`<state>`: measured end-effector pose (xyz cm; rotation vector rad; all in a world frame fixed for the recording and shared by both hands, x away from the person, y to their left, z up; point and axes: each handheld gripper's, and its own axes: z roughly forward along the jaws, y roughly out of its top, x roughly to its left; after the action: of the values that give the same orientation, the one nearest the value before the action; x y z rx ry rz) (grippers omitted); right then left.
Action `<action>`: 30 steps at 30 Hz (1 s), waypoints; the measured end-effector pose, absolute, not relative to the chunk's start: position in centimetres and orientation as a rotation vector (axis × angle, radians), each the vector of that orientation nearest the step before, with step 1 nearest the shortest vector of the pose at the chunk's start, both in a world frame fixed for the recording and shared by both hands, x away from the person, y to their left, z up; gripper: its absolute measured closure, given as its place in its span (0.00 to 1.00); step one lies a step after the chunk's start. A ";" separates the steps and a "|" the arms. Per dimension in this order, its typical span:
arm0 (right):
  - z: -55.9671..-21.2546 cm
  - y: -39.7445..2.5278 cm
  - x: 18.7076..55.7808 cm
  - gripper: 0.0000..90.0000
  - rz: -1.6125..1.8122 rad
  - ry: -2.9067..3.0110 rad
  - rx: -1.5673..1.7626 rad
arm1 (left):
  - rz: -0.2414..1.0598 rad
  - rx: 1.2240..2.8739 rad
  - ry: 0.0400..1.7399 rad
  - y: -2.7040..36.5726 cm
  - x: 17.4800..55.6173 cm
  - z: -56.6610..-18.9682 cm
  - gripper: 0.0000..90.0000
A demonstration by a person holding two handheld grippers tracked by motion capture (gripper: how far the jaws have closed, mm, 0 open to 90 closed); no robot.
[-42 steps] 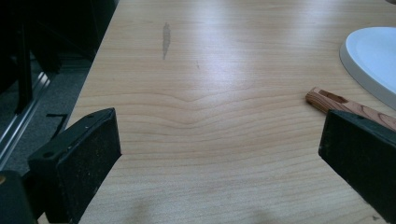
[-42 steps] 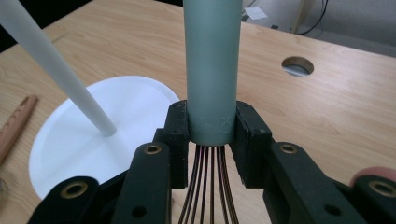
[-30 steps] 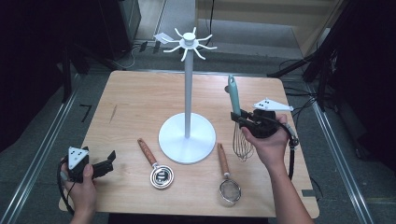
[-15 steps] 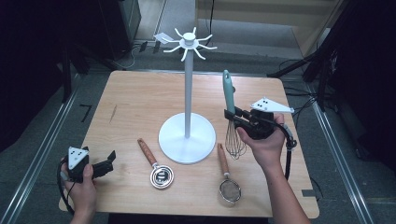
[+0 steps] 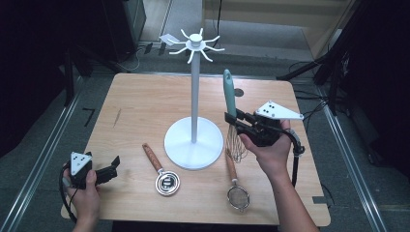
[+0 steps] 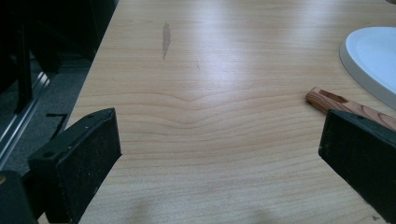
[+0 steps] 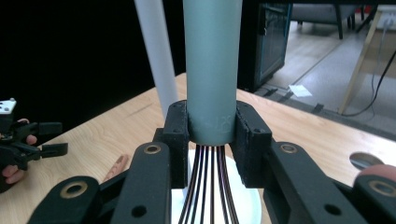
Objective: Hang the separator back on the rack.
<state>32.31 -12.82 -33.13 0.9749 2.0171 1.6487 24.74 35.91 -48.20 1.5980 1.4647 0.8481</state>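
Note:
My right gripper (image 5: 233,118) is shut on a whisk just below its teal handle (image 5: 228,94). The whisk is upright, with its wire head (image 5: 235,143) hanging under the jaws, right of the white hook stand (image 5: 194,87). In the right gripper view both pads clamp the handle (image 7: 212,70) at its base, and the stand's pole (image 7: 156,56) rises just behind. My left gripper (image 5: 113,170) rests open near the table's front left corner. In the left gripper view its jaws stand wide apart over bare wood (image 6: 219,154), with nothing between them.
The stand's round base (image 5: 193,142) sits mid-table. Two wooden-handled strainers lie in front of it, one at the left (image 5: 167,182) and one at the right (image 5: 238,197). The left strainer's handle (image 6: 345,105) lies past my left gripper's right jaw. The table's left edge (image 6: 88,93) is close.
My right gripper has lifted the whisk and carried it left, nearer the stand's pole, with the handle more upright. The left gripper has stayed put.

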 end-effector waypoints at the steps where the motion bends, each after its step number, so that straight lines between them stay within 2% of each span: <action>1: -33.0 -12.7 32.2 0.78 1.649 2.013 0.961 | 0.848 1.597 1.465 35.9 24.7 -48.2 0.00; 30: -30.7 -11.4 30.6 0.78 1.794 1.943 0.821 | 0.845 1.598 1.464 35.9 24.7 -48.2 0.00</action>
<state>30.55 -11.39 -30.66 0.8215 1.9435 1.7940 24.73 35.93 -48.19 1.5981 1.4644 0.8449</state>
